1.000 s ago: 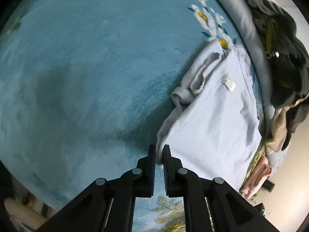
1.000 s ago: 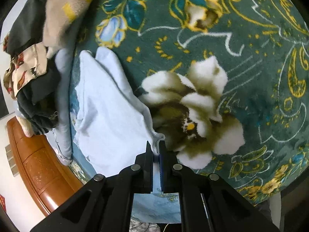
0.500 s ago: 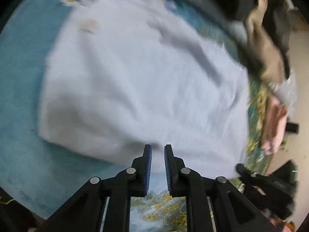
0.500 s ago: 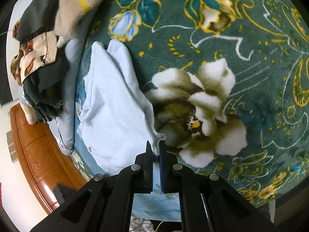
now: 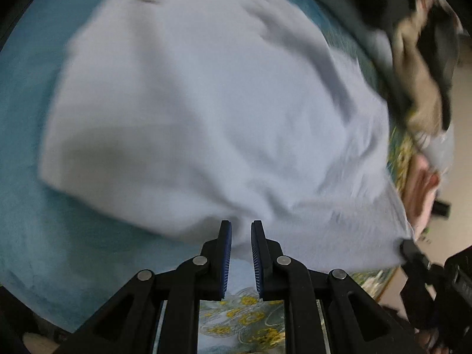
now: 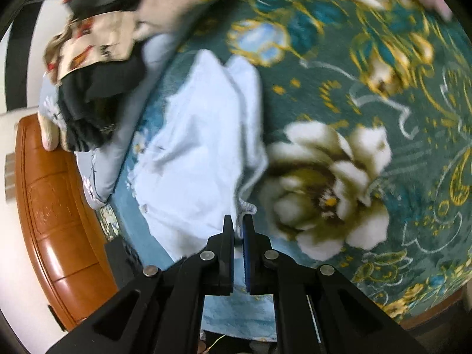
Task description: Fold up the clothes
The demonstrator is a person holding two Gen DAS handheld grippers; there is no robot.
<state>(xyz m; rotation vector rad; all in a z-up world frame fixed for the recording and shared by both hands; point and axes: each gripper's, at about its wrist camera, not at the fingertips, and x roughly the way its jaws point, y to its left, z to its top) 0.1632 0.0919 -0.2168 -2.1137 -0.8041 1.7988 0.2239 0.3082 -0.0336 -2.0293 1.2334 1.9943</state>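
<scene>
Shirt (image 5: 212,112), pale blue, lies spread on the flowered blanket (image 6: 368,94), beside the heap of dark clothes (image 6: 97,67). Right gripper (image 6: 238,230) is pinched tight on its ribbed hem at the blanket's near edge. Left gripper (image 5: 241,236) shows a narrow gap with pale cloth at its tips; gripped or not, I cannot tell. Looks mid-fold: next, both corners need carrying together across the shirt, kept level.
</scene>
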